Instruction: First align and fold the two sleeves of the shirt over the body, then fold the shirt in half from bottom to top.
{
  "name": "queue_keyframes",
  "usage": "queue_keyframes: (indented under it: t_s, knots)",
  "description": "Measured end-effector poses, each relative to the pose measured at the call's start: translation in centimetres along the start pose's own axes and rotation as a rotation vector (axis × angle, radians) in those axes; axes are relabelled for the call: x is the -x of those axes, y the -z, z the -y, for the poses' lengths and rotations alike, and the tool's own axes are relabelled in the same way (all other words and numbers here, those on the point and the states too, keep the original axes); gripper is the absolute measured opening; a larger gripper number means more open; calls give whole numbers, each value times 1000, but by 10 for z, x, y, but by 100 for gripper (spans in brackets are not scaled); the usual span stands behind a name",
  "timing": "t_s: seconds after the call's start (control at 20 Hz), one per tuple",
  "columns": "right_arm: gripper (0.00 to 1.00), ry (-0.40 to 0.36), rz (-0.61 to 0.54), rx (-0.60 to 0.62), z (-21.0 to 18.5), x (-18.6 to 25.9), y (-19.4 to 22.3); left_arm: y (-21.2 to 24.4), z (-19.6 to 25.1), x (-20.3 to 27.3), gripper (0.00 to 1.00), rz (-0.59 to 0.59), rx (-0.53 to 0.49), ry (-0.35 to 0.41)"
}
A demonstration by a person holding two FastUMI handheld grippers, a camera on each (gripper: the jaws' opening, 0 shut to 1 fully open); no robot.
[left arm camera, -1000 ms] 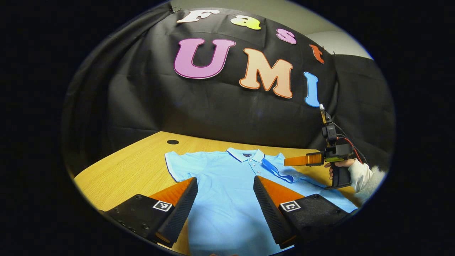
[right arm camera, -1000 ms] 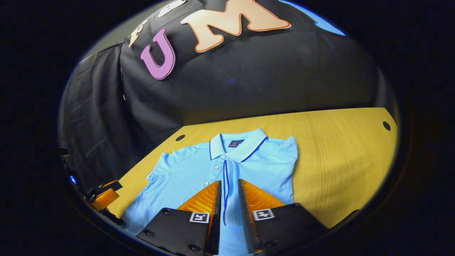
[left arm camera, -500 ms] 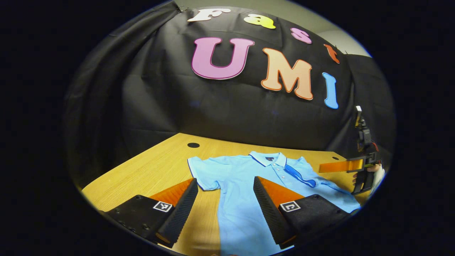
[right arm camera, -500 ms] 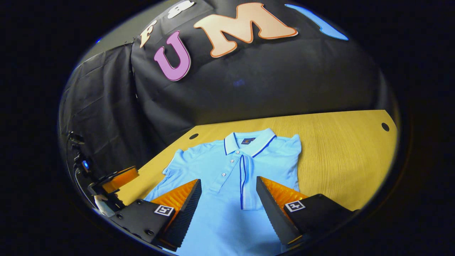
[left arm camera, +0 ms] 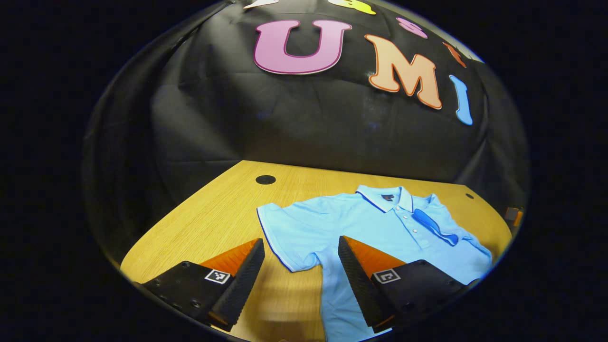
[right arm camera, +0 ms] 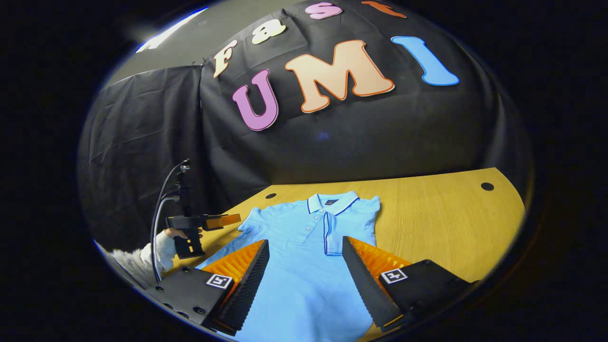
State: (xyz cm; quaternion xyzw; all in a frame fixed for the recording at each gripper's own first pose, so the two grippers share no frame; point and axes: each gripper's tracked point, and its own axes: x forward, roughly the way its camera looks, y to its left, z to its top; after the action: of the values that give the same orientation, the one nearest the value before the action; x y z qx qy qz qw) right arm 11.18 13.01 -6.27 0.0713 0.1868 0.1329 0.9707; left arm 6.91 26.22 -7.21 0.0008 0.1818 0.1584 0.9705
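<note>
A light blue polo shirt (left arm camera: 361,223) lies flat, collar away from me, on the wooden table (left arm camera: 213,218). One sleeve (left arm camera: 285,237) is spread out sideways, just ahead of my open left gripper (left arm camera: 299,280), whose fingers hold nothing. The other sleeve (left arm camera: 434,227) lies folded over the chest. In the right gripper view the shirt (right arm camera: 304,247) runs between the fingers of my open right gripper (right arm camera: 304,280), and the folded sleeve (right arm camera: 354,228) lies flat on the body. The left gripper (right arm camera: 230,220) hovers at the shirt's left, held by a hand (right arm camera: 178,233) in a white sleeve.
The table has round cable holes at the back (left arm camera: 265,179) (right arm camera: 487,186). Bare wood (right arm camera: 441,218) stretches to the right of the shirt. The black cloth wall (left arm camera: 294,123) closes off the table's far side.
My right gripper opened, let go of the folded sleeve and drew back. My left gripper shifted left, so the spread sleeve now lies ahead of its fingers.
</note>
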Motion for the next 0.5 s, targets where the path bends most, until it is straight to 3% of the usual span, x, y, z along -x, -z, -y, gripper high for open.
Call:
queue_keyframes:
  t_s: [0.3,0.4,0.5]
  knots:
    - [97,34,19,-74,20,30,3,6,-13,-43,92,-65,23,-22]
    - [97,37,36,-84,24,34,-1,3,-19,-49,88,-62,-4,-38]
    - [97,34,53,-94,25,41,-5,9,-19,-52,90,-95,-31,-39]
